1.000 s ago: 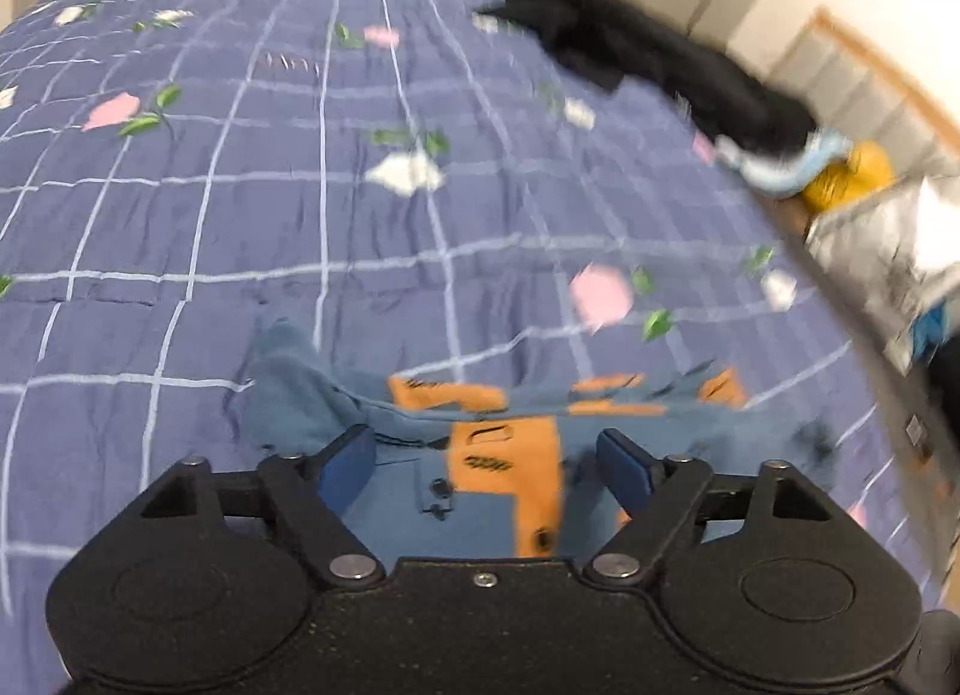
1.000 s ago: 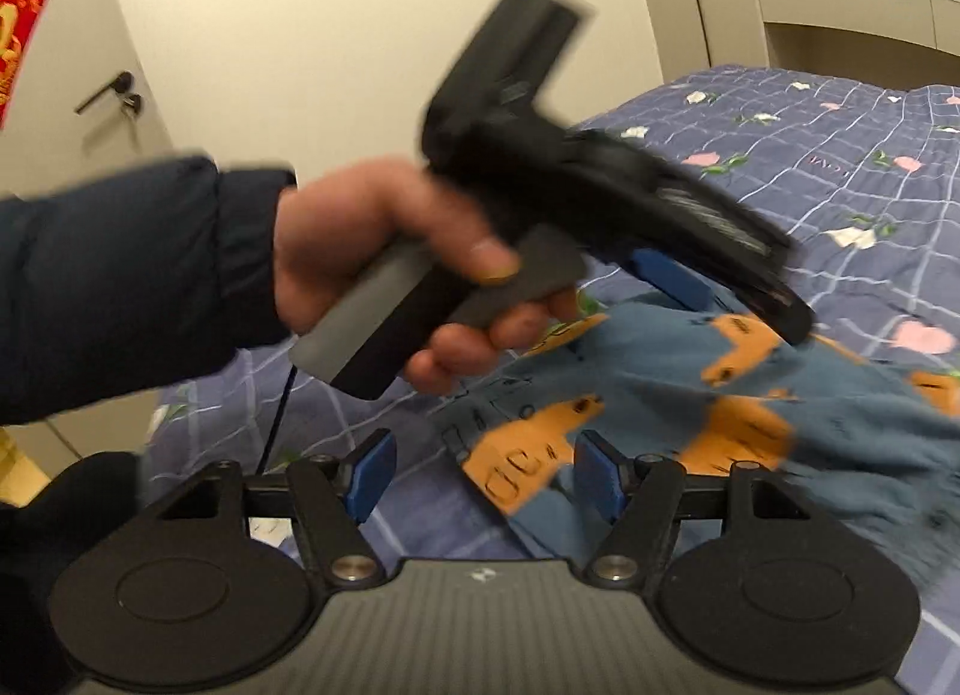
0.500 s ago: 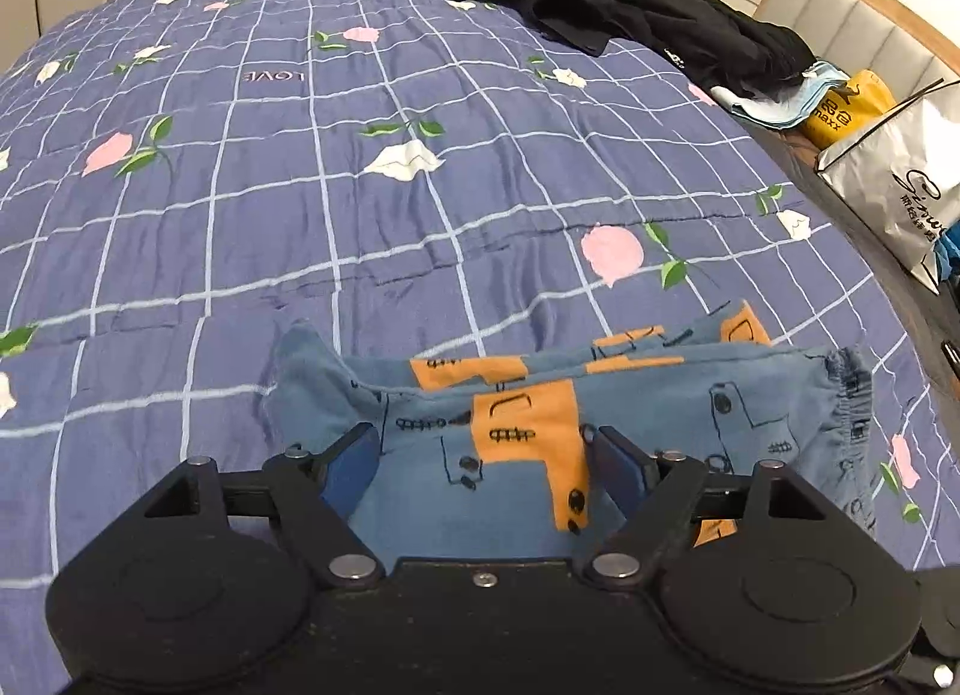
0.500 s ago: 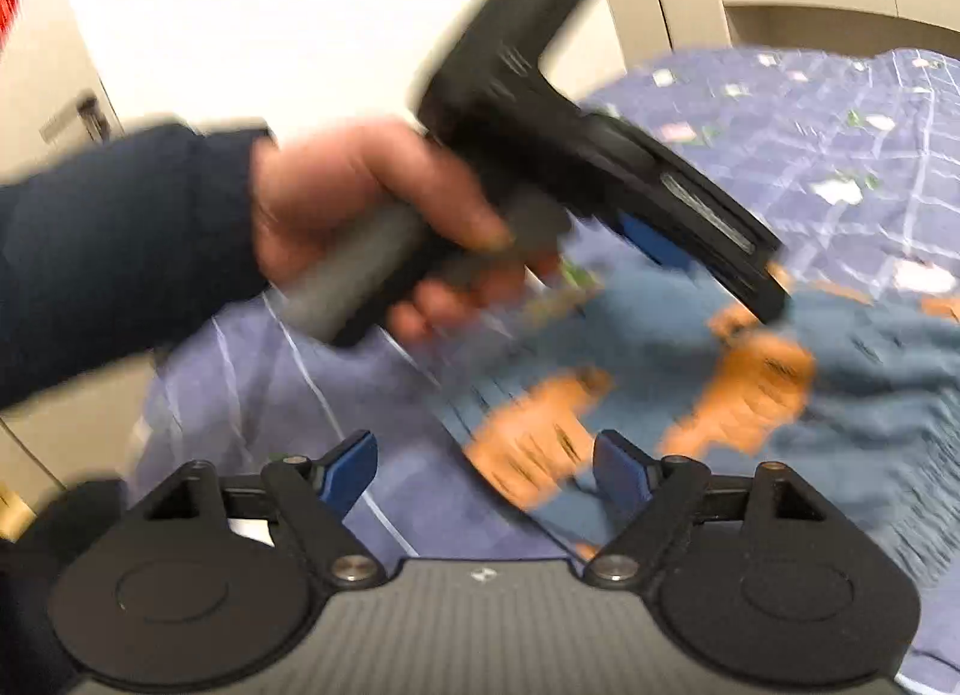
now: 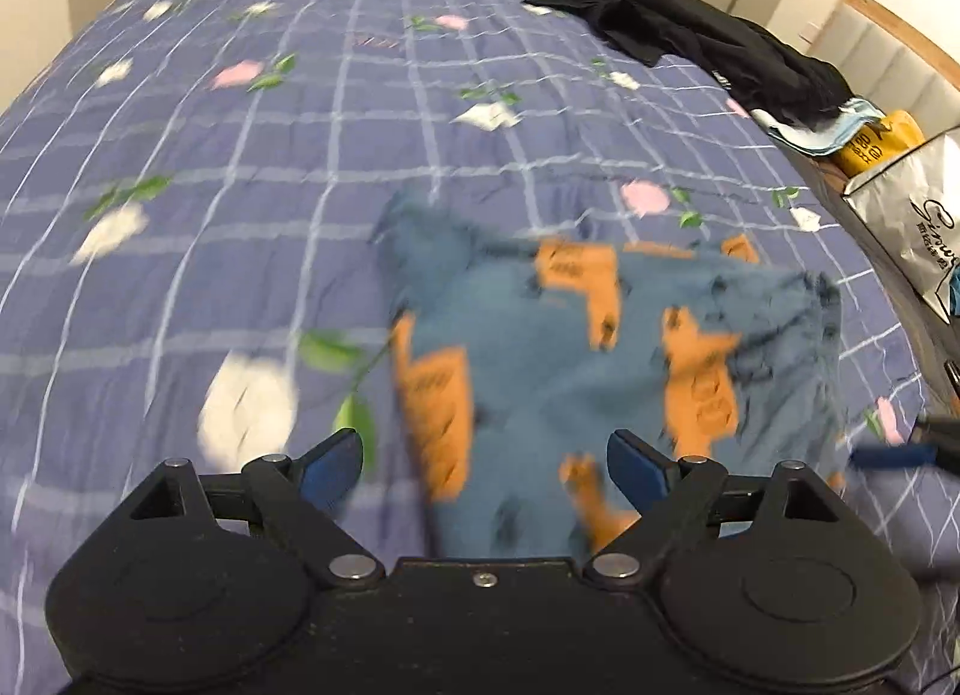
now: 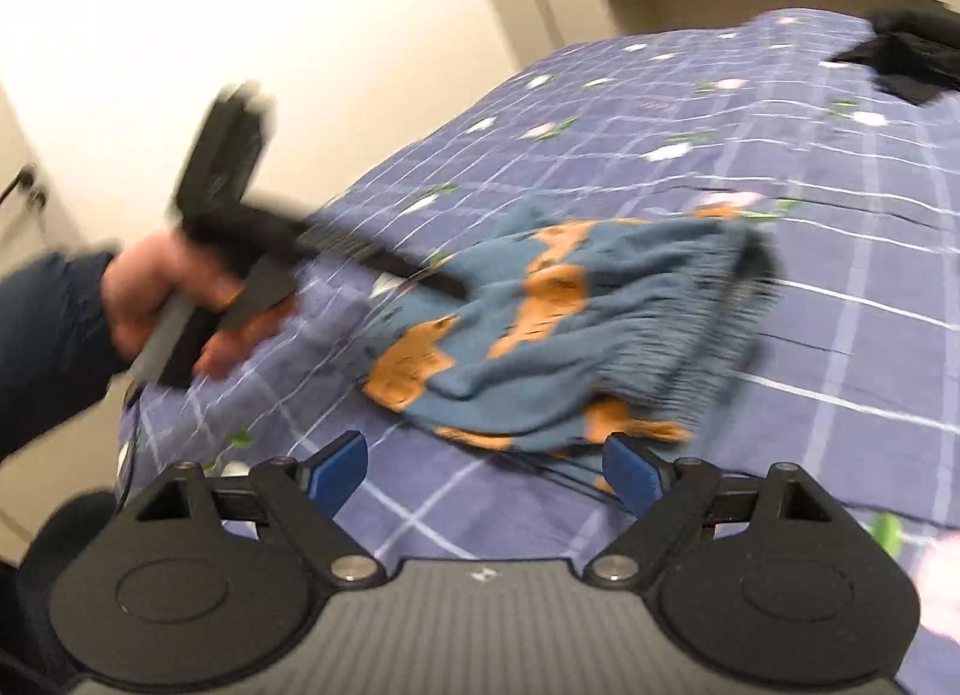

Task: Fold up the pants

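Pants [image 5: 558,371] just beyond gaping left gripper [image 5: 485,470]

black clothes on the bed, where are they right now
The black clothes lie at the far right of the bedspread in the left wrist view, well beyond the blue pants and next to the yellow bag.

Motion blur smears the pants [image 5: 558,359] in my left wrist view, so I cannot read the black marks on their orange patches. My left gripper's [image 5: 483,464] body hides their near edge. Right of the pants, the white bag [image 5: 912,221] runs off the frame edge, as does a blurred blue streak [image 5: 894,455] I cannot identify. In my right wrist view the left gripper [image 6: 444,284] and hand [image 6: 174,299] are blurred; whether its tip touches the pants, I cannot tell.
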The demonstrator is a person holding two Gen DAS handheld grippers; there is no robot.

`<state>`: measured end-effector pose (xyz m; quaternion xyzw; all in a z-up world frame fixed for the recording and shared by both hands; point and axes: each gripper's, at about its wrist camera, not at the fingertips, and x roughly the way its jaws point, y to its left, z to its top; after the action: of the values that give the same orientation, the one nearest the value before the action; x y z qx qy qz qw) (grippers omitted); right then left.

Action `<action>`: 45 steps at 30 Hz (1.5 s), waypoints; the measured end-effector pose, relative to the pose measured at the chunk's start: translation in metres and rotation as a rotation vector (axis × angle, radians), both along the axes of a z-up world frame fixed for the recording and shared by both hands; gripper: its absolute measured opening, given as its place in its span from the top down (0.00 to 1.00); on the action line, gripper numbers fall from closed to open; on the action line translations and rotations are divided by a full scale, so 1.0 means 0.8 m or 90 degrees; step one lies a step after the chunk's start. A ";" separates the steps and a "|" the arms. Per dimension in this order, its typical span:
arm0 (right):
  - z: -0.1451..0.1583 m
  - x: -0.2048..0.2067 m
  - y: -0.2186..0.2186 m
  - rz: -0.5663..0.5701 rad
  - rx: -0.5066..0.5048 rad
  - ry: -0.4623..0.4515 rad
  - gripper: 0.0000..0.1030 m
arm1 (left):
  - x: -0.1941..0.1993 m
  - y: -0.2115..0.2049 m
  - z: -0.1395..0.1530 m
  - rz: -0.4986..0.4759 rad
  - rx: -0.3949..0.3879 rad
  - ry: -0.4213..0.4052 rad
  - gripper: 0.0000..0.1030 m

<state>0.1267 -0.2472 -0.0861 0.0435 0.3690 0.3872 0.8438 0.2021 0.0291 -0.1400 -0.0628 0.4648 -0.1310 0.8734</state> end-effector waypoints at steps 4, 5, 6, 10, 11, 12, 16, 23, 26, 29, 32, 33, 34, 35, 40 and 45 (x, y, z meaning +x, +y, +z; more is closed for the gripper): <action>-0.003 0.016 -0.043 -0.100 0.085 0.040 0.13 | -0.020 0.019 -0.016 0.021 -0.036 0.015 0.13; -0.006 0.021 -0.052 -0.127 0.105 0.050 0.13 | -0.020 0.021 -0.016 0.027 -0.050 0.014 0.13; -0.008 0.026 -0.061 -0.148 0.123 0.058 0.13 | -0.020 0.023 -0.017 0.033 -0.065 0.015 0.13; -0.023 0.050 -0.064 -0.198 0.164 0.081 0.15 | -0.007 0.030 -0.019 0.046 -0.130 0.017 0.14; -0.027 0.056 -0.062 -0.205 0.161 0.081 0.16 | -0.004 0.027 -0.020 0.048 -0.141 0.018 0.15; -0.030 0.063 -0.060 -0.208 0.159 0.082 0.17 | 0.000 0.027 -0.022 0.048 -0.148 0.019 0.15; -0.045 0.087 -0.046 -0.202 0.164 0.098 0.22 | 0.011 0.015 -0.024 0.032 -0.151 0.011 0.15; -0.054 0.112 -0.026 -0.166 0.157 0.093 0.42 | 0.031 0.002 -0.033 0.018 -0.166 0.016 0.15; -0.057 0.116 -0.019 -0.154 0.145 0.091 0.55 | 0.033 0.006 -0.033 0.029 -0.191 0.018 0.29; -0.056 0.112 -0.023 -0.149 0.158 0.092 0.67 | 0.028 0.011 -0.031 0.034 -0.184 0.014 0.58; -0.055 0.105 -0.026 -0.145 0.164 0.084 0.71 | 0.024 0.018 -0.032 0.041 -0.198 0.010 0.67; -0.055 0.104 -0.024 -0.147 0.165 0.081 0.71 | 0.023 0.019 -0.031 0.047 -0.206 0.006 0.71; -0.055 0.104 -0.024 -0.149 0.167 0.079 0.72 | 0.022 0.022 -0.029 0.053 -0.216 -0.001 0.72; -0.054 0.103 -0.025 -0.153 0.167 0.078 0.72 | 0.021 0.025 -0.029 0.060 -0.228 -0.005 0.72; -0.058 0.111 -0.027 -0.168 0.171 0.107 0.65 | 0.028 0.040 -0.048 0.103 -0.282 0.034 0.67; -0.059 0.111 -0.027 -0.160 0.174 0.100 0.73 | 0.027 0.034 -0.046 0.096 -0.272 0.022 0.75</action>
<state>0.2152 -0.2691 -0.1336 0.2332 0.3694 0.3208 0.8404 0.2236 0.0561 -0.1765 -0.2832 0.4354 -0.1595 0.8395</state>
